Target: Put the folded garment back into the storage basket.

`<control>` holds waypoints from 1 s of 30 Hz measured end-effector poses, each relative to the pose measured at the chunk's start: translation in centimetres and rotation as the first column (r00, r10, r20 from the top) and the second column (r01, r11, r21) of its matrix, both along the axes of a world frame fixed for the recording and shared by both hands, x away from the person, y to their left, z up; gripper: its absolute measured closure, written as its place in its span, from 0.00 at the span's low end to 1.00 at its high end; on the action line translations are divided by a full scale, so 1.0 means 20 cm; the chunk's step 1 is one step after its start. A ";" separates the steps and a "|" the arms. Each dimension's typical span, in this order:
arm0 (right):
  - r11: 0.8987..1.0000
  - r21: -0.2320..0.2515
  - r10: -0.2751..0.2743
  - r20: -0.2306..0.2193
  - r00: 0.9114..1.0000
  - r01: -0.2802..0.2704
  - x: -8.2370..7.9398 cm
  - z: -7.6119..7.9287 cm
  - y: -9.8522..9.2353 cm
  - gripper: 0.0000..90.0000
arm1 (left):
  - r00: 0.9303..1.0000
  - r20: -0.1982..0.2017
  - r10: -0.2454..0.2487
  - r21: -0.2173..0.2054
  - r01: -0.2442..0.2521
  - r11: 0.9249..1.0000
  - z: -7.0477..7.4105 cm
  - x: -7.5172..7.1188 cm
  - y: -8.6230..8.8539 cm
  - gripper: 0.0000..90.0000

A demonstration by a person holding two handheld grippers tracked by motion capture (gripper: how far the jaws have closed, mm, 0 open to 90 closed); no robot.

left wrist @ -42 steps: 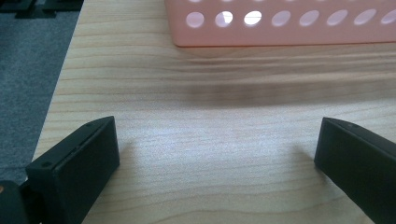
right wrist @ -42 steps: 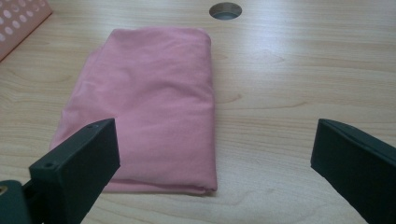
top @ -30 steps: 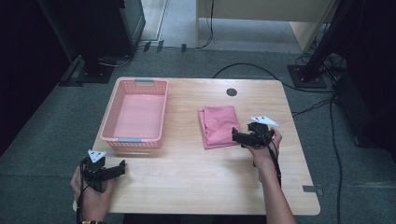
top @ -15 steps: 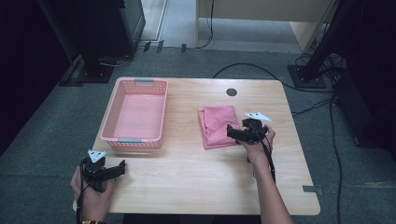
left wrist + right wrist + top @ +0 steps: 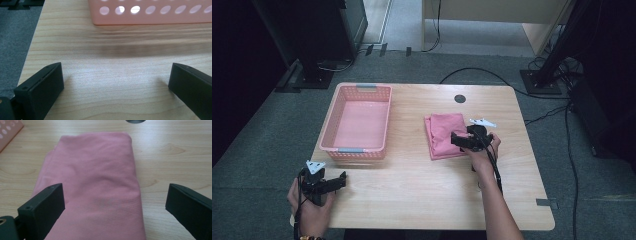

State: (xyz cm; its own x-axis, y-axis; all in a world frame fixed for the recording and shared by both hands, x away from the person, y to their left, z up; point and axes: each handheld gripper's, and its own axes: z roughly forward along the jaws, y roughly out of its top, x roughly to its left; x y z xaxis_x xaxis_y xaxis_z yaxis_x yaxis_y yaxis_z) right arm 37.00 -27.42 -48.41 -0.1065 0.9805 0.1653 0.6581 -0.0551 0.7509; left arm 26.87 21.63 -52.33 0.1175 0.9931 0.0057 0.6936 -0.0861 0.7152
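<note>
Lying flat on the wooden desk, the folded pink cloth sits right of the middle, with its near right edge hidden under the right tool in the high view. In the right gripper view the right tool has its two black jaws spread wide, one on each side of the cloth, and nothing is held between them. That picture cuts off the near end of the cloth at the bottom, and I cannot tell if the jaws touch it. A dark round hole in the desk sits past the far end of the cloth, and just its rim peeks in at the top of the right gripper view.

The left tool is at the near left corner of the desk, well apart from the cloth. Its jaws are wide too, with bare wood between them. The pink basket stands on the left part of the desk, near that tool. In the left gripper view the basket shows just its low wall with round holes, and the rest is cut off. Black cables and dark stands lie on the grey floor around the desk.
</note>
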 end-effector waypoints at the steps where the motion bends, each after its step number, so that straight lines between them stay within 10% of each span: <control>1: 1.000 -0.004 0.003 -0.006 1.000 -0.003 0.01 -0.01 0.01 0.03 | 1.000 0.000 0.000 0.000 0.000 1.000 0.00 0.00 0.00 0.00; 30: 0.998 -0.053 -0.046 -0.035 0.998 0.044 0.15 -0.19 0.13 0.05 | 1.000 0.000 0.000 0.000 0.000 1.000 0.00 0.00 0.00 0.00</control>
State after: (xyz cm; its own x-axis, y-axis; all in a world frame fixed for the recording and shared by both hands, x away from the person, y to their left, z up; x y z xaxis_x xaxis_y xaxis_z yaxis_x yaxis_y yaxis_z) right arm 40.06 -24.74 -52.24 -0.0565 0.9915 0.1172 0.6828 -0.0472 0.7291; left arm 26.88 21.62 -52.33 0.1170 0.9931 0.0055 0.6937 -0.0857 0.7152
